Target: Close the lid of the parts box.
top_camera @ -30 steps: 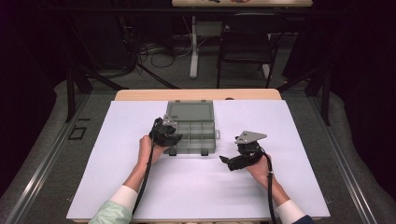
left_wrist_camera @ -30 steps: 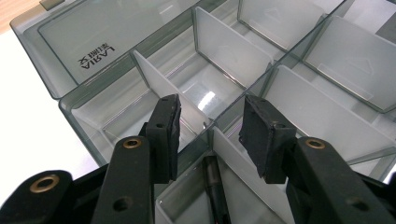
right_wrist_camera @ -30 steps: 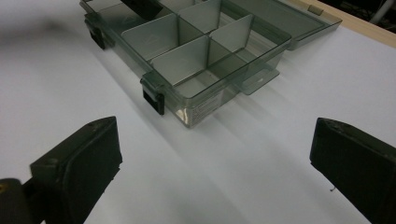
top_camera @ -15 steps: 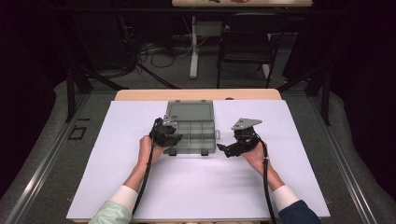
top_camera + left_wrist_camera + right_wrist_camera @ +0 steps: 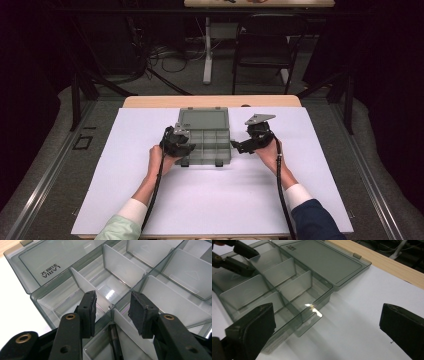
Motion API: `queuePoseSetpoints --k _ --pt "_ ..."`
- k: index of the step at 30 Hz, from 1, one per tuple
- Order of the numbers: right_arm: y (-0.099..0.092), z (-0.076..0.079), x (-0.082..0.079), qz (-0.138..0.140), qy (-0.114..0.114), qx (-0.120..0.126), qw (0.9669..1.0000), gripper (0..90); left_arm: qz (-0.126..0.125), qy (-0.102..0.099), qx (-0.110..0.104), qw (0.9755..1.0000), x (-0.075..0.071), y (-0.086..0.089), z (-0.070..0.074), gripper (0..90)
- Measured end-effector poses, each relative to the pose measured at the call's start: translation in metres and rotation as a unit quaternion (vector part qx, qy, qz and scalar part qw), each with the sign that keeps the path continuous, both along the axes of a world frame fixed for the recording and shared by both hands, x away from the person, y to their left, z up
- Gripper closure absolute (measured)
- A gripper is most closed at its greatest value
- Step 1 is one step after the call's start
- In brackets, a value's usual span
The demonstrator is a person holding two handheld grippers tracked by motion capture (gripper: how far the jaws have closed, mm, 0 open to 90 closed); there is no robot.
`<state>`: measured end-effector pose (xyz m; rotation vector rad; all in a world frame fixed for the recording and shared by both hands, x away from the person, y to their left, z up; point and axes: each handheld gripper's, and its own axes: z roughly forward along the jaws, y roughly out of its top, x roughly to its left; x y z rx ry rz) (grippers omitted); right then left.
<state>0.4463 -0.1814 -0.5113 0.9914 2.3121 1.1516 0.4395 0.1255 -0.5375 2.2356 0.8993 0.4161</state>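
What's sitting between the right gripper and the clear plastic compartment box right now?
Nothing: in the right gripper view, bare white tabletop separates the right gripper's wide-open black jaws from the clear grey plastic compartment box. The high view agrees.

A smoky clear plastic organiser box (image 5: 205, 142) lies open on the white worktop (image 5: 120, 175), its flat lid (image 5: 202, 119) folded back. White dividers (image 5: 86, 286) split its tray into compartments; one holds a dark rod (image 5: 115, 343).

Bright table, dark room

Overhead light washes the white tabletop (image 5: 210, 200) evenly while the surroundings sink into black; a sharp glare spot sits on the clear organiser box (image 5: 312, 307), soft shadows fall beneath it, and the close jaws look slightly blurred.
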Motion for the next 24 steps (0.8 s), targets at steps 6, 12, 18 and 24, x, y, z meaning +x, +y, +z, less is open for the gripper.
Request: queuePoseSetpoints --k 6,12,18,24 --pt "0.003 -0.001 0.015 -0.006 0.011 0.0 0.9999 0.0 -0.001 0.0 -0.001 1.0 0.0 0.0 0.0 56.7" --pt "0.004 -0.001 0.027 -0.015 0.015 0.003 0.9998 3.0 -0.002 0.0 -0.004 1.0 0.001 0.001 -0.001 56.6" --pt "0.007 0.0 0.039 -0.011 0.021 0.001 0.9997 17.7 -0.003 0.0 -0.006 1.0 0.001 0.001 -0.001 56.5" --pt "0.01 -0.004 0.052 -0.032 0.017 -0.011 0.9993 49.9 -0.004 0.002 -0.008 1.0 0.001 0.002 -0.001 56.4"
